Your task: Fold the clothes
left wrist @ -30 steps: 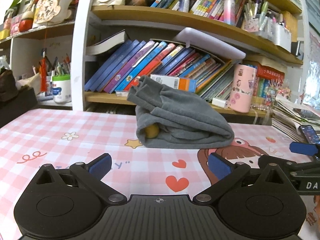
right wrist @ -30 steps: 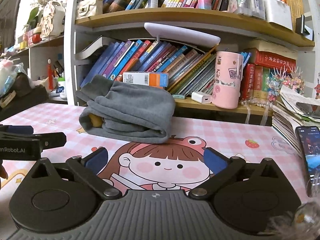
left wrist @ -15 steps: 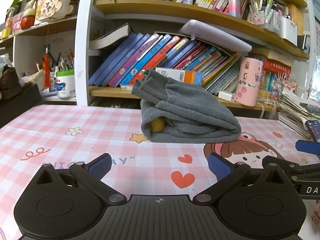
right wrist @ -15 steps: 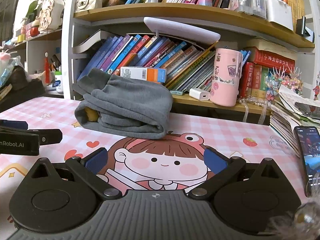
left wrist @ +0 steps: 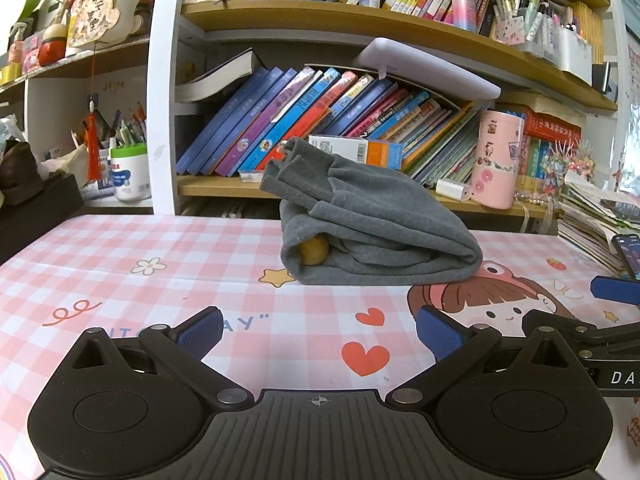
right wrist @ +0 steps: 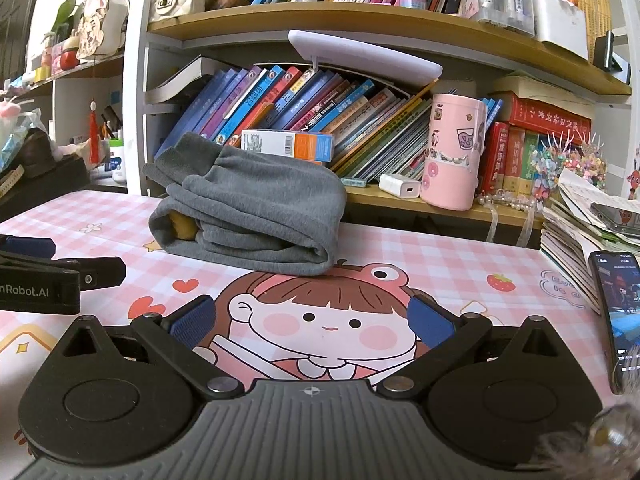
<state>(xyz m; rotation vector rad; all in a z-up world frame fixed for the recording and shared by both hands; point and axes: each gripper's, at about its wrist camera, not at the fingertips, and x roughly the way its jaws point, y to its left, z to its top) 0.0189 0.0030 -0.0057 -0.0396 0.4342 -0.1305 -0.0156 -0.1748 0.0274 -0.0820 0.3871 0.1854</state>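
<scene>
Garment: grey knitted garment [left wrist: 376,236], folded into a thick bundle, ribbed cuff uppermost at its 10 o'clock; lying on the pink checked tablecloth [left wrist: 120,248] just in front of the wooden bookshelf [left wrist: 224,190].
Left gripper [left wrist: 318,332]: blue pads spread wide, holding nothing; well apart from the bundle, which sits at 12 o'clock in its view.
Right gripper [right wrist: 312,322]: pads likewise spread, empty; bundle at 11 o'clock, apart.
Change: both views lower and tilted slightly up versus one second ago; bundle appears a little farther up the cloth, shape unaltered.
Meaning: garment released and resting unaided; fold judged complete or nearly so, grippers backing off.
Unchanged: pink cylindrical tin [right wrist: 456,152] and black smartphone [right wrist: 616,320] in place.
Uncertain: yellow patch [left wrist: 314,250] inside the fold, nature not discernible.
</scene>
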